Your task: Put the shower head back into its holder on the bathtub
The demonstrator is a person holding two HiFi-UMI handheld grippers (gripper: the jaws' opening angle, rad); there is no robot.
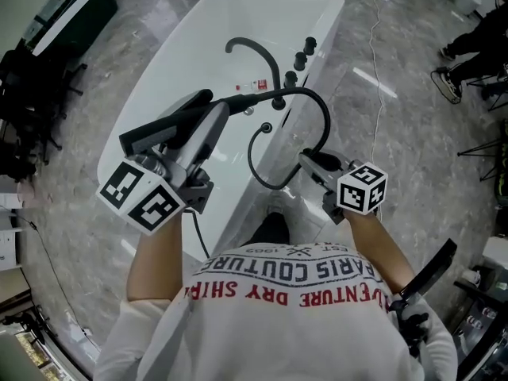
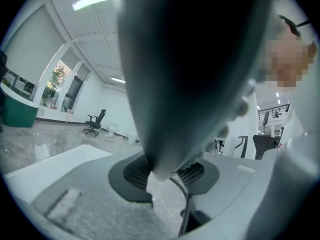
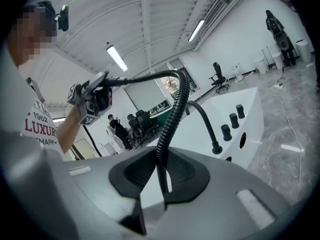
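Observation:
In the head view my left gripper (image 1: 190,133) is raised over the white bathtub (image 1: 198,30) and shut on the grey shower head (image 1: 205,132). The head fills the left gripper view as a dark grey mass (image 2: 195,74) with small nozzle nubs, clamped at my left gripper (image 2: 162,176). A black ribbed hose (image 1: 321,113) arcs from it to my right gripper (image 1: 311,161), which is shut on the hose (image 3: 172,119) between its pads (image 3: 162,181). A small round holder opening (image 1: 267,127) sits on the tub rim beside the black spout (image 1: 258,50).
Three black knobs (image 1: 302,54) line the tub's right rim, seen again as knobs (image 3: 233,120) beside the spout base (image 3: 216,148). A white cable (image 1: 373,62) trails over the marble floor. Dark equipment (image 1: 48,30) stands left; a person's shoes (image 1: 448,82) are at right.

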